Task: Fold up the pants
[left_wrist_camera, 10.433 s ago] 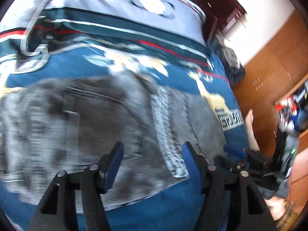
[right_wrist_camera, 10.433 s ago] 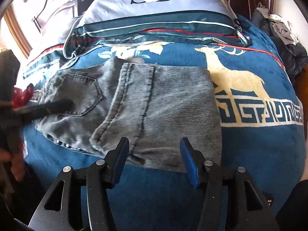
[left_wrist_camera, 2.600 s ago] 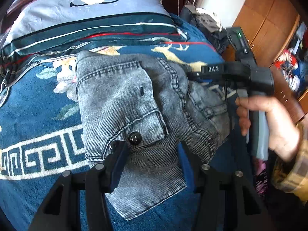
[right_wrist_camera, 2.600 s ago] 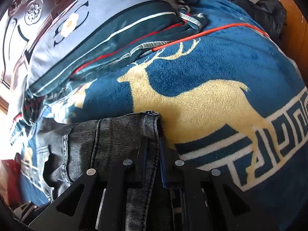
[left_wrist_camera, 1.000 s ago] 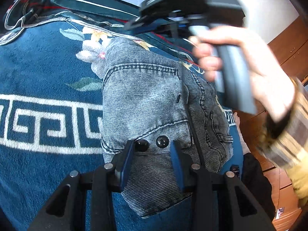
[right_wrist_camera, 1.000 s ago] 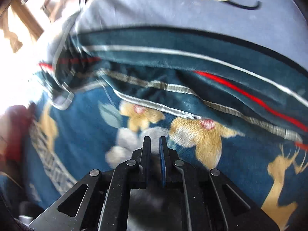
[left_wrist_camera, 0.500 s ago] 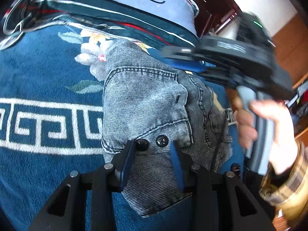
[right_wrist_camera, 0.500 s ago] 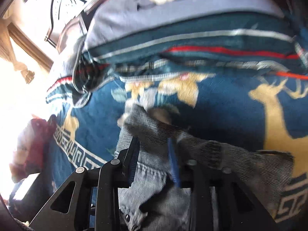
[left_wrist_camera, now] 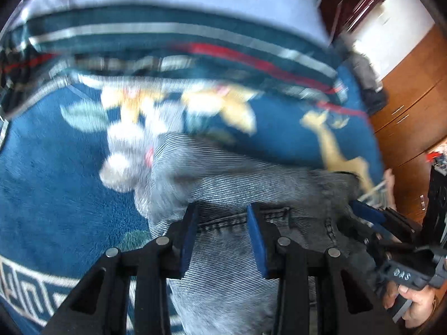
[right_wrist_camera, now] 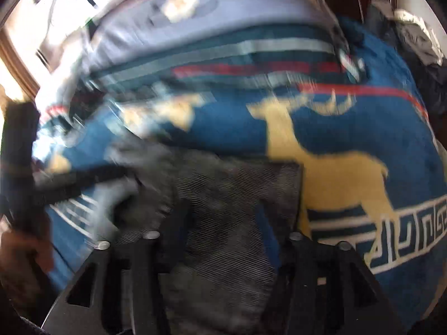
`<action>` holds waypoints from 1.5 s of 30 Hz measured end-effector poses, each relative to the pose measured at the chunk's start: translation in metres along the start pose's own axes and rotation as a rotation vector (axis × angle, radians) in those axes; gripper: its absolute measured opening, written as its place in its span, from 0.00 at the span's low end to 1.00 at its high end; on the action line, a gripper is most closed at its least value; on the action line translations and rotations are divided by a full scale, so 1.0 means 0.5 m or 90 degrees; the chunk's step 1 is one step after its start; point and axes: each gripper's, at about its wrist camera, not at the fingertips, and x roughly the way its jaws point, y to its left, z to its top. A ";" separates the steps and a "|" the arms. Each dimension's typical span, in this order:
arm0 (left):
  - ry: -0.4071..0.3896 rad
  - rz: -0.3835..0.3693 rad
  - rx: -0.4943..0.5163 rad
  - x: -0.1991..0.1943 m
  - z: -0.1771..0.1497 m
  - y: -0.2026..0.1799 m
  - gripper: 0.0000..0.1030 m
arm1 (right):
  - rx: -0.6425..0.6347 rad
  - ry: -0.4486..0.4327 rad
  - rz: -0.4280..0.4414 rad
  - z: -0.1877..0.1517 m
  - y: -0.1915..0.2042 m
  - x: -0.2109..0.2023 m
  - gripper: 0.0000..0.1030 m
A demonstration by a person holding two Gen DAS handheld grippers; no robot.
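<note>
Left gripper and right gripper both hover parted, empty, over the folded pants. Heavy blur. Press the bundle flat on the blanket, squaring edges before withdrawing.

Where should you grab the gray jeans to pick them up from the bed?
Probably the stitched band edge of the jeans, which shows between the open left gripper. It lies across the fingers, so coming in low from the near side over the blue blanket lets them slide around it. The picture is blurry, so the exact layers are unclear.
</note>
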 end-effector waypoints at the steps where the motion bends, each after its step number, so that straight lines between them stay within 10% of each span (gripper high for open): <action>1: -0.007 -0.001 0.000 0.005 -0.006 0.002 0.39 | 0.010 0.011 0.011 -0.011 -0.012 0.025 0.52; 11: -0.077 -0.027 0.034 -0.079 0.011 -0.024 0.38 | 0.039 -0.077 0.052 0.006 -0.012 -0.037 0.56; 26: 0.019 0.047 -0.037 0.065 0.139 0.024 0.18 | 0.020 -0.057 0.026 -0.027 0.005 0.028 0.60; 29: -0.021 -0.008 -0.054 0.019 0.137 0.024 0.19 | 0.030 -0.079 0.035 -0.023 0.003 0.002 0.61; 37: -0.060 -0.060 0.037 -0.136 -0.027 -0.029 0.33 | 0.040 -0.089 0.056 -0.077 0.014 -0.086 0.62; 45: -0.053 0.019 0.103 -0.100 -0.202 -0.056 0.41 | 0.067 -0.028 -0.003 -0.190 0.011 -0.041 0.80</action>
